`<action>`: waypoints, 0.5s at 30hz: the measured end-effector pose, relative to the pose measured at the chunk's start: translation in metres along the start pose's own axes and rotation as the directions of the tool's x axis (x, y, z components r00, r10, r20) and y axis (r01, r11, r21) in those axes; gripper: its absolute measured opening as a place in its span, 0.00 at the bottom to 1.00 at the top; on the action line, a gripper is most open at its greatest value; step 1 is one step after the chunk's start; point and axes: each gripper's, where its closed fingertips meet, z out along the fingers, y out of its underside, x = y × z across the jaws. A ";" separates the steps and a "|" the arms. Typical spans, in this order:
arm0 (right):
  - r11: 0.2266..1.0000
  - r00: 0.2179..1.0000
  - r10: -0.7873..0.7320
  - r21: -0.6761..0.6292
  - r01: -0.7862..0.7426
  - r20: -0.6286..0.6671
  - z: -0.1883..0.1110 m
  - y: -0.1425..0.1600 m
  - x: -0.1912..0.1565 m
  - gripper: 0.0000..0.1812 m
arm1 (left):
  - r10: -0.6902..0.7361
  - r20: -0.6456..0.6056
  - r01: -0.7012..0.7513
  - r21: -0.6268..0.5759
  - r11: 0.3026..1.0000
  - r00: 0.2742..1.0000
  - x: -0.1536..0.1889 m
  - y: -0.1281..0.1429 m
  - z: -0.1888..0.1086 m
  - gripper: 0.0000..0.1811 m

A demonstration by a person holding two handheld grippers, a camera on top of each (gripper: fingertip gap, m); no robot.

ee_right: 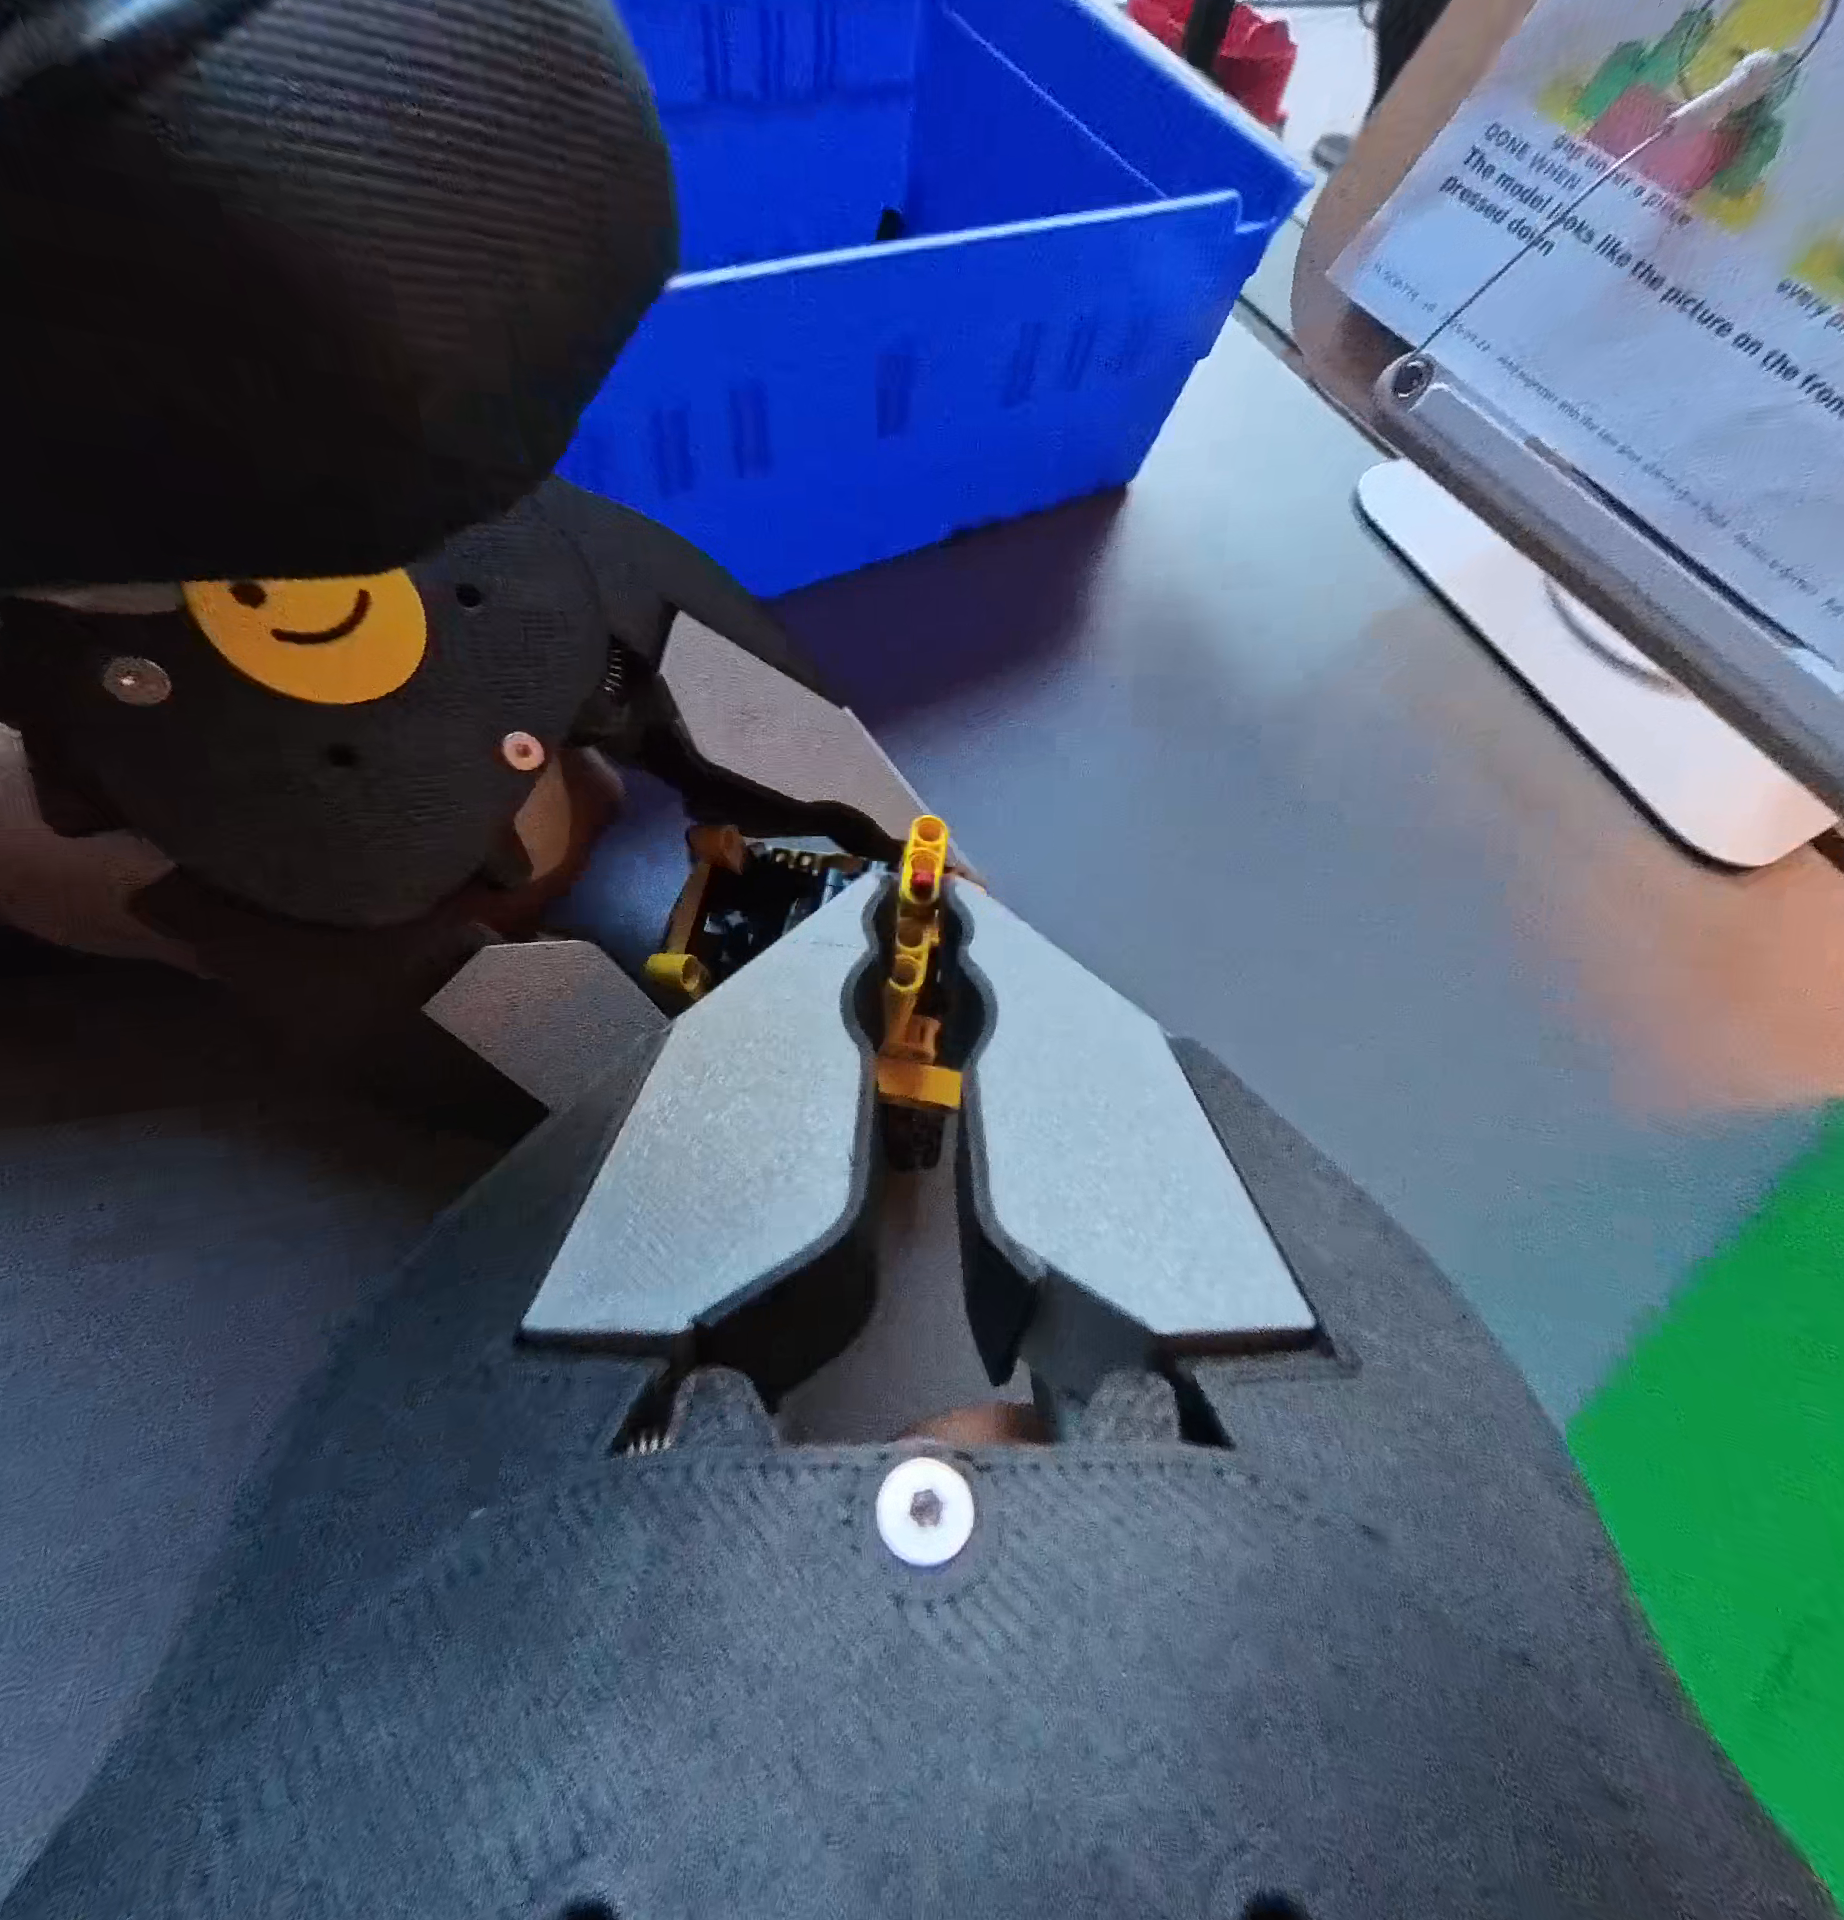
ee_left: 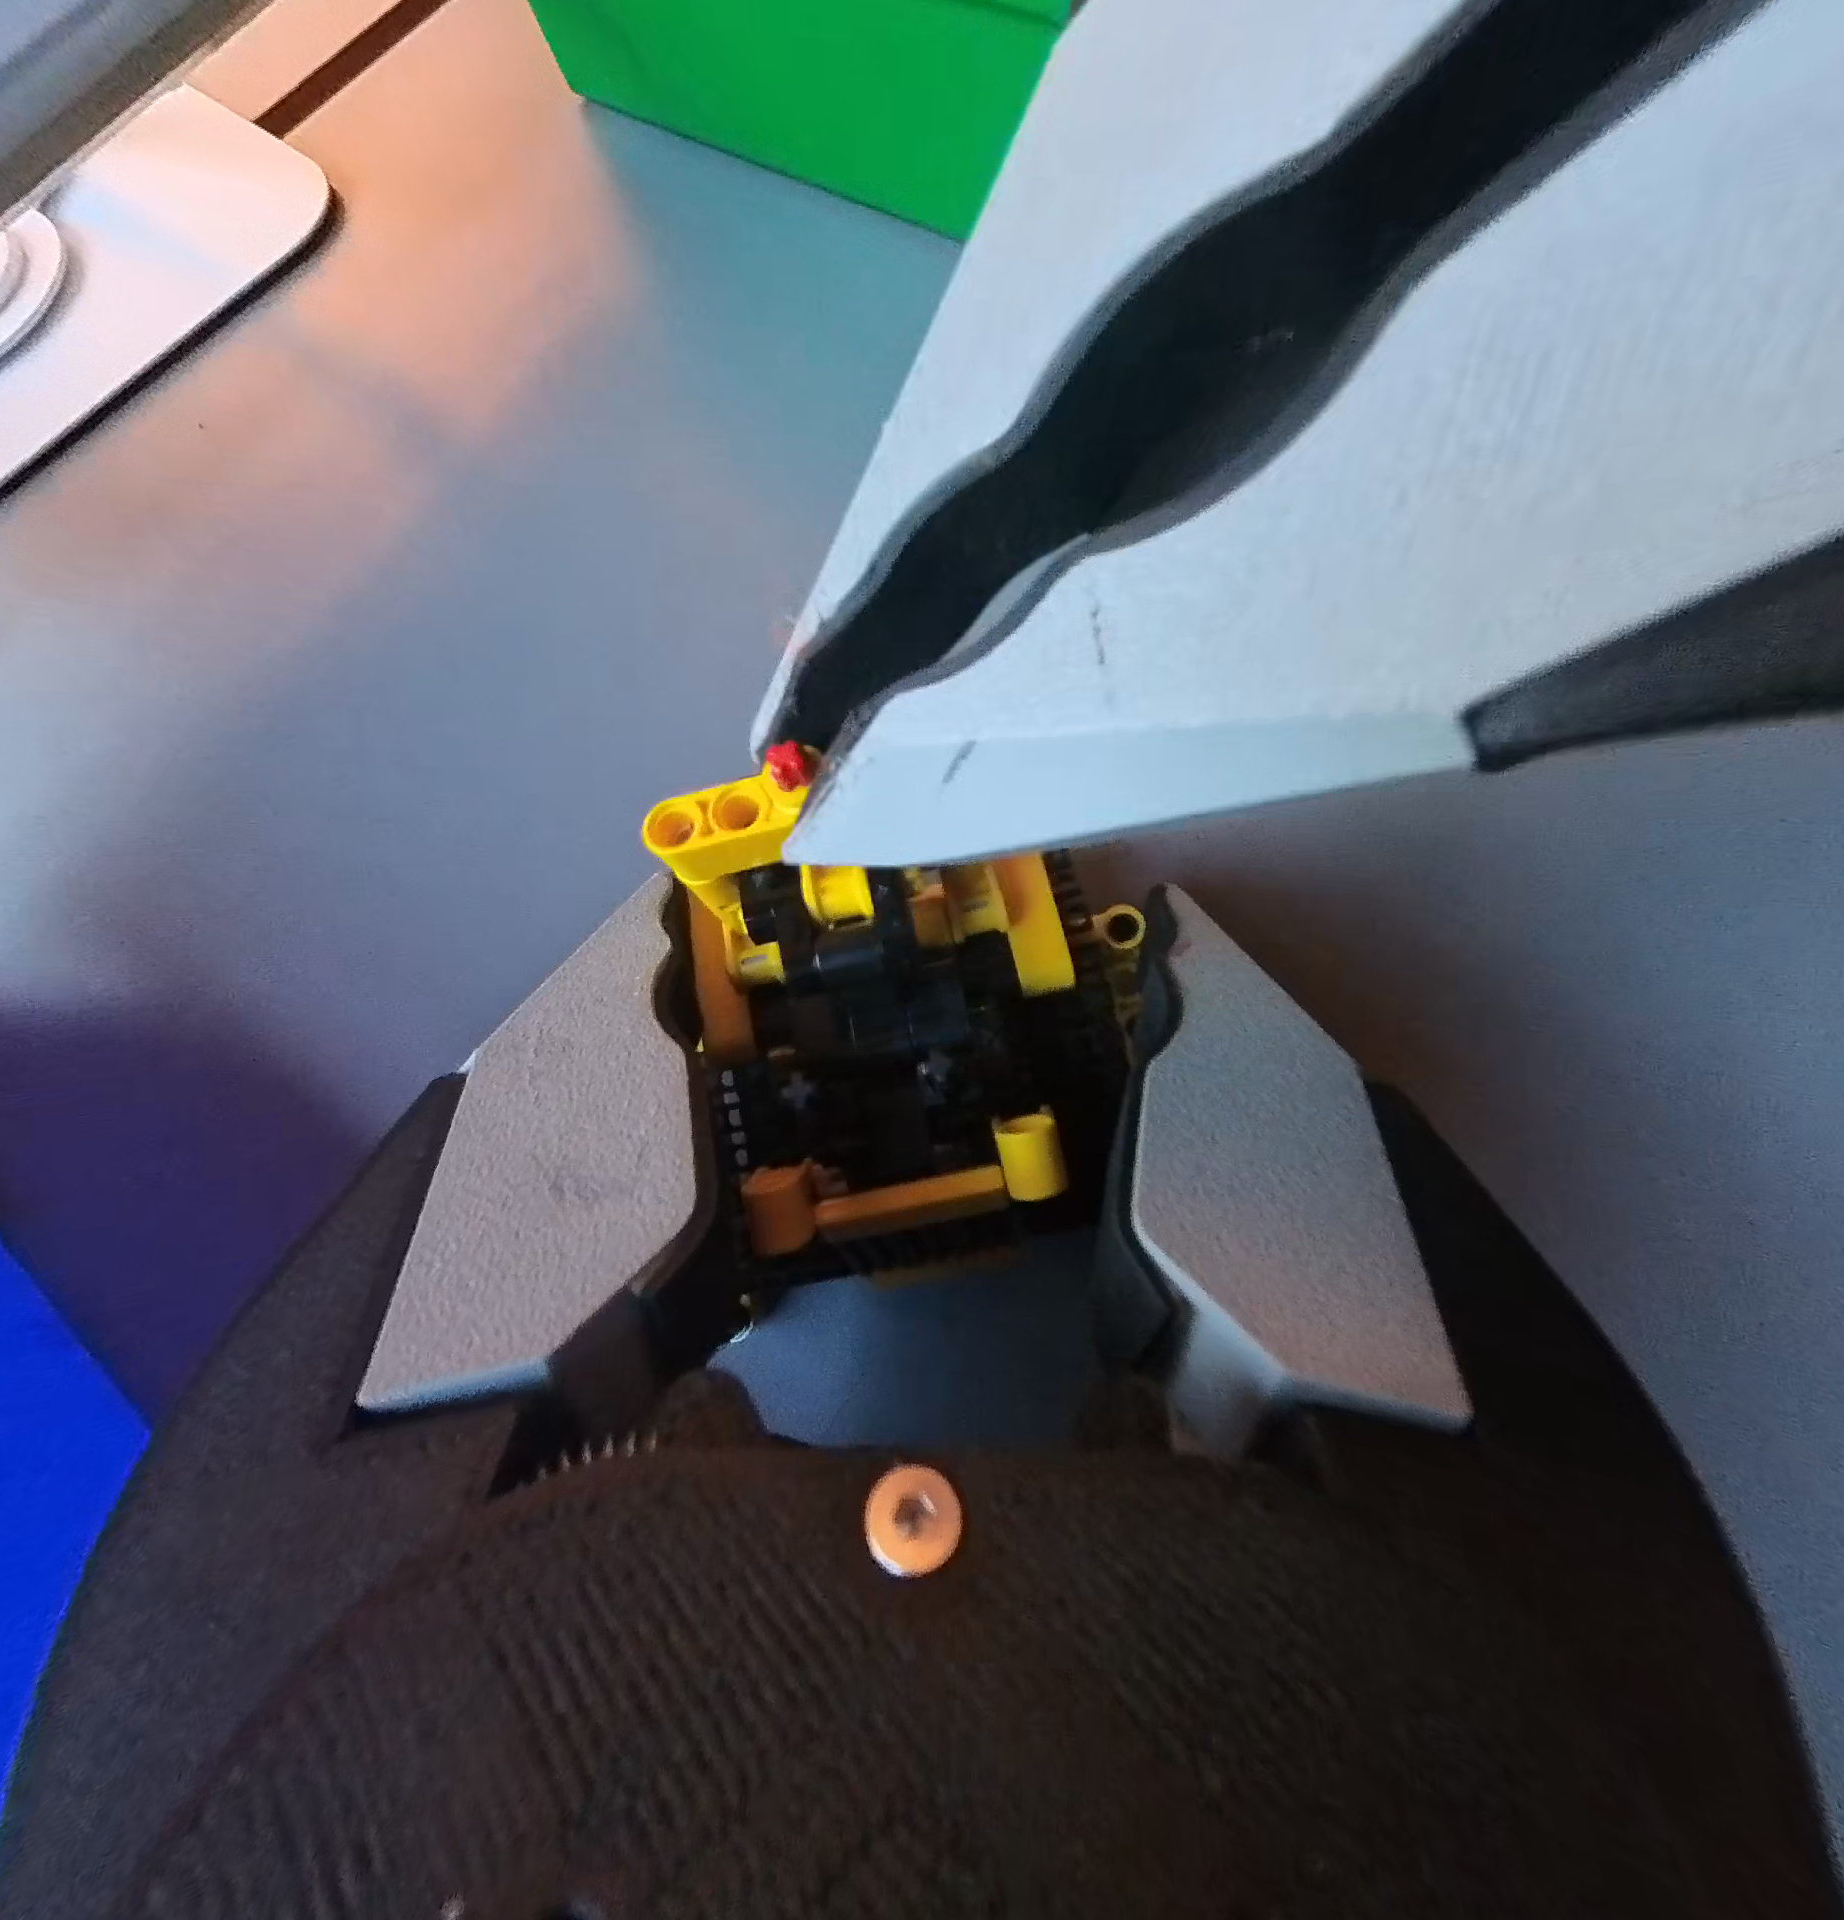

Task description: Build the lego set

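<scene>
The left claw point(ee_left: 913, 997) grips the black and yellow model point(ee_left: 897, 1060) from both sides, low in the centre of the left wrist view, and holds it just above the grey table point(ee_left: 274, 727). The right claw point(ee_left: 809, 774) comes in from the upper right of that view, its tips nearly together around a small red pin point(ee_left: 788, 767) that sits in the yellow beam point(ee_left: 710, 821) at the model's far edge. In the right wrist view the same beam point(ee_right: 918, 914) stands upright in the narrow gap between the right claw's point(ee_right: 923, 883) fingers, with the red pin point(ee_right: 924, 881) showing in one of its upper holes. I judge the right claw closed on the beam and pin, though whether it truly pinches or only brackets them is hard to tell.

The step looks like seating the pin, or fixing the beam to the model. To do it well:

- Keep the left claw's grip firm and level, so the model does not twist under the push.
- Push straight along the pin's axis; a slanted push may jam it or lever the beam off.
- Squeeze gently, since the beam stands on a narrow base.

A blue bin point(ee_right: 949, 343) sits in the upper centre of the right wrist view, an instruction sheet point(ee_right: 1666, 208) on a stand in the upper right, and a green box point(ee_left: 824, 94) is at the top of the left wrist view.
</scene>
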 end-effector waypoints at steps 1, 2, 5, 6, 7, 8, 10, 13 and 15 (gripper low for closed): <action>1.000 1.000 -0.020 0.005 0.020 -0.019 0.001 -0.001 0.000 0.02 | -0.003 0.003 0.003 0.000 1.000 1.000 -0.001 0.000 0.000 0.46; 1.000 0.999 -0.027 0.012 0.027 -0.024 0.001 -0.001 0.000 0.02 | -0.007 0.004 0.007 0.000 1.000 1.000 -0.001 0.000 0.000 0.46; 0.999 0.999 0.027 0.044 -0.028 0.022 -0.001 -0.003 0.000 0.02 | -0.007 0.005 0.007 0.000 1.000 1.000 -0.001 0.000 0.000 0.46; 0.997 0.999 0.040 0.060 -0.042 0.033 -0.003 -0.005 0.000 0.02 | -0.007 0.005 0.007 0.000 1.000 1.000 -0.001 0.000 0.000 0.46; 0.996 0.998 0.047 0.068 -0.049 0.037 -0.003 -0.006 0.000 0.00 | -0.008 0.004 0.008 0.001 1.000 1.000 -0.001 0.000 0.000 0.46; 0.996 0.998 0.049 0.071 -0.051 0.038 -0.003 -0.006 0.000 0.00 | -0.008 0.004 0.008 0.001 1.000 1.000 -0.001 0.000 0.000 0.46; 0.996 0.998 0.051 0.070 -0.054 0.038 -0.002 -0.006 0.000 0.00 | -0.008 0.005 0.008 0.000 1.000 1.000 -0.001 0.000 0.000 0.46; 0.996 0.997 0.066 0.062 -0.069 0.046 -0.002 -0.004 0.000 0.07 | -0.007 0.005 0.007 0.000 1.000 1.000 -0.001 0.000 0.000 0.46; 0.997 0.997 0.063 0.043 -0.064 0.034 0.000 0.001 0.002 0.06 | -0.006 0.006 0.006 0.000 1.000 1.000 -0.001 0.000 0.000 0.46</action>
